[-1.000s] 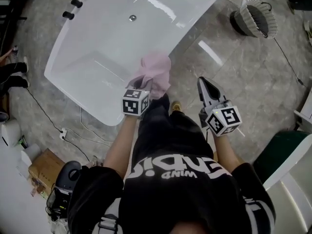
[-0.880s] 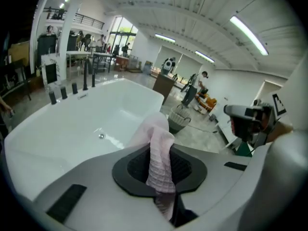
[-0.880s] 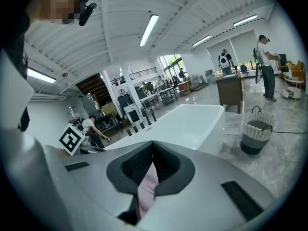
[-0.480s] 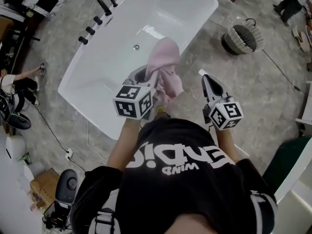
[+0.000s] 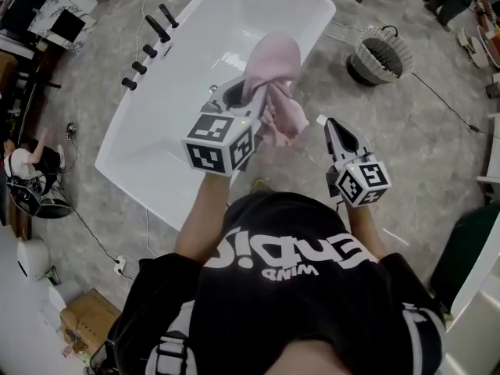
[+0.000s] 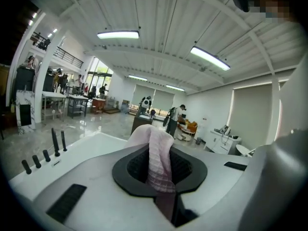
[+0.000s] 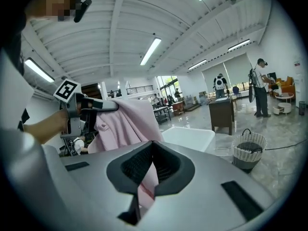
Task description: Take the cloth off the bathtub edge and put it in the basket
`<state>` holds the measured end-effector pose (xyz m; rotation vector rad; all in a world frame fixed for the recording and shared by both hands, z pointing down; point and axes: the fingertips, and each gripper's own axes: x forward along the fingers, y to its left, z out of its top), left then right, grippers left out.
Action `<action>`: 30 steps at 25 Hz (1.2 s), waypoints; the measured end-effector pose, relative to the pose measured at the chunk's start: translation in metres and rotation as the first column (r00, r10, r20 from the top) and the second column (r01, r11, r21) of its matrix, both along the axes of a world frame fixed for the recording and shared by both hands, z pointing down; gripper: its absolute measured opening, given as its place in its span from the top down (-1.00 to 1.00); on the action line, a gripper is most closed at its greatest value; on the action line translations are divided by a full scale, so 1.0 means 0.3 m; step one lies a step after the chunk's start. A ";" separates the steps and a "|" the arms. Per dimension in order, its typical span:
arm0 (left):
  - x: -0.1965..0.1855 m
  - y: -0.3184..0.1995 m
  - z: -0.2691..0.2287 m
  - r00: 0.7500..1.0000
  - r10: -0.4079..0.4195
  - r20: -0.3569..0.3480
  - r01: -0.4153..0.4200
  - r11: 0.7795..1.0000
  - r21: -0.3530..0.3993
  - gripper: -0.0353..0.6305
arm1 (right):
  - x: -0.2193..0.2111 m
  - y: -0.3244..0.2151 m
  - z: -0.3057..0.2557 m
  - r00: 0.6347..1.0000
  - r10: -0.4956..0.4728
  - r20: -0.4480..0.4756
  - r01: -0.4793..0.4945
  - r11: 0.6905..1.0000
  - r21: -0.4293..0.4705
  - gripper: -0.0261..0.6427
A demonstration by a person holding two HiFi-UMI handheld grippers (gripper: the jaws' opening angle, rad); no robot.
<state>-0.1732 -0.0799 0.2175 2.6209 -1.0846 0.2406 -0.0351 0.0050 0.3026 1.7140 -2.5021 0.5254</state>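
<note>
Cloth (image 6: 155,143) fills the jaws of your left gripper (image 6: 161,172). They are clamped on a bunched fold of the pink fabric, which runs up between the pads and flops over the tips. In the head view the rest hangs in a loose bundle at the upper centre of the frame, over the white bathtub (image 5: 156,147) and clear of its edge, so the lift looks done. Your right gripper (image 7: 150,150) has its jaws drawn together on nothing. The pink seen through their slit is the cloth hanging beyond, near but apart. That gripper reads as a spare held out of the way, since one grip is enough for so light a load. The woven basket (image 5: 361,62) stands on the floor at upper right, well apart, and the carry to it is not yet made.
</note>
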 end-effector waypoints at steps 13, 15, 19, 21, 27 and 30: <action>0.315 -0.070 -0.095 0.962 0.269 -0.057 -0.263 0.960 0.095 0.73 | 0.188 0.118 0.081 0.960 0.280 -0.016 -0.281 0.960 -0.018 0.88; 0.383 -0.080 -0.102 0.952 0.299 -0.060 -0.293 0.951 0.096 0.73 | 0.242 0.131 0.080 0.949 0.314 -0.017 -0.314 0.949 -0.019 0.88; 0.538 -0.103 -0.121 0.935 0.352 -0.055 -0.345 0.933 0.107 0.73 | 0.386 0.131 0.074 0.926 0.378 -0.015 -0.378 0.926 -0.016 0.88; 0.614 -0.114 -0.119 0.925 0.377 -0.049 -0.371 0.922 0.109 0.73 | 0.463 0.125 0.074 0.911 0.412 -0.006 -0.412 0.911 -0.009 0.88; 0.851 -0.205 -0.109 0.901 0.432 -0.044 -0.428 0.900 0.089 0.73 | 0.706 0.062 0.044 0.870 0.493 0.006 -0.493 0.870 0.008 0.88; 0.980 -0.233 -0.116 0.895 0.444 -0.039 -0.440 0.894 0.084 0.73 | 0.833 0.037 0.027 0.862 0.506 0.007 -0.506 0.862 0.010 0.88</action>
